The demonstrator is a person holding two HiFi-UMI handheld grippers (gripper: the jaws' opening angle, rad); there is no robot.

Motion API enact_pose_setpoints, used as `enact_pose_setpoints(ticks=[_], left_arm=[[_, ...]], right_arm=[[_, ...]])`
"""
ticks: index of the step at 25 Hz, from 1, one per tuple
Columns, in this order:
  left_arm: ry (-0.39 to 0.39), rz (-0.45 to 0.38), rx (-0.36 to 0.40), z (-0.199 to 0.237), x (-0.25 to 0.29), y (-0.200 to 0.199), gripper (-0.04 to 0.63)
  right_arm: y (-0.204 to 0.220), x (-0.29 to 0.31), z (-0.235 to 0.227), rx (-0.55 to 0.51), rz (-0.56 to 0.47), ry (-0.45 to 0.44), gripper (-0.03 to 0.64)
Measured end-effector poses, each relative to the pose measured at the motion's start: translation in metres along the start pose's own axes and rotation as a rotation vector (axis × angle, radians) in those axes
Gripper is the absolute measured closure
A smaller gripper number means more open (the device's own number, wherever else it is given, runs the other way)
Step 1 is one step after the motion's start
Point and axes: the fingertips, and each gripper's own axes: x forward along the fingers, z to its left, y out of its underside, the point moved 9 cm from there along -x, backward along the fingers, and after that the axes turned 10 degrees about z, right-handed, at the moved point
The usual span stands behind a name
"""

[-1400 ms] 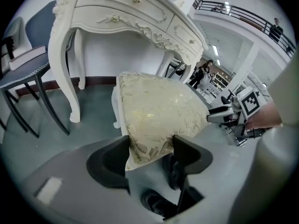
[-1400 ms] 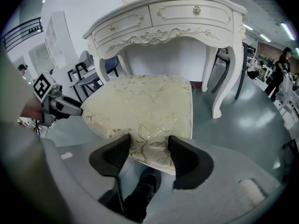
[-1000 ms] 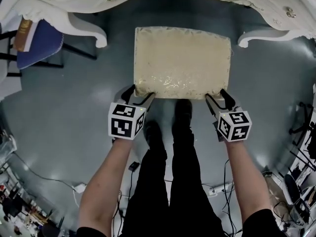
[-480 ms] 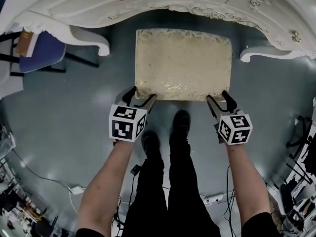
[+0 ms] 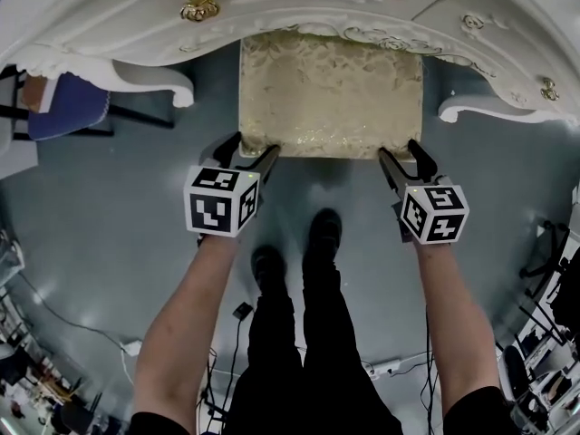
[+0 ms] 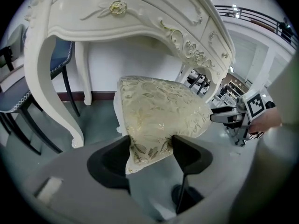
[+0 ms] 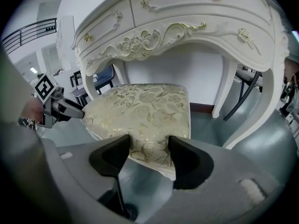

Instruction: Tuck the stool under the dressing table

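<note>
Off to the left, past a curved table leg (image 5: 149, 75), a blue chair (image 5: 63, 116); cables (image 5: 390, 367) trailing over the glossy grey floor (image 5: 100, 216). Carved white table (image 5: 299, 7) with a gilt handle (image 5: 198, 5), arching over the far edge of the stool (image 5: 331, 93): rectangular, padded, cream leaf-patterned fabric. Left gripper (image 5: 251, 152) clamped on its near left corner, right gripper (image 5: 403, 157) clamped on the near right.

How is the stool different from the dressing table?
The stool is covered in soft cream cloth with gold leaves; the dressing table is white and carved, with gold knobs. The stool is low; the table stands over its far edge. The left tongs and right tongs grip the stool's near corners, not the table. Both are pale and fancy.
</note>
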Motion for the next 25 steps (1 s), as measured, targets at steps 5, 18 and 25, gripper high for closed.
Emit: enact_pose_setpoints(ticks=[5, 18, 25], left_arm=[[0.006, -0.002, -0.012, -0.001, 0.010, -0.021, 0.281], [-0.097, 0.025, -0.031, -0.017, 0.006, 0.002, 0.491], [-0.151, 0.015, -0.001, -0.011, 0.011, -0.011, 0.505]], right_arm=[[-0.026, 0.005, -0.019, -0.016, 0.009, 0.020, 0.333], [-0.016, -0.001, -0.042, -0.045, 0.098, 0.030, 0.468], [-0.021, 0.008, -0.043, -0.064, 0.049, 0.033, 0.476]])
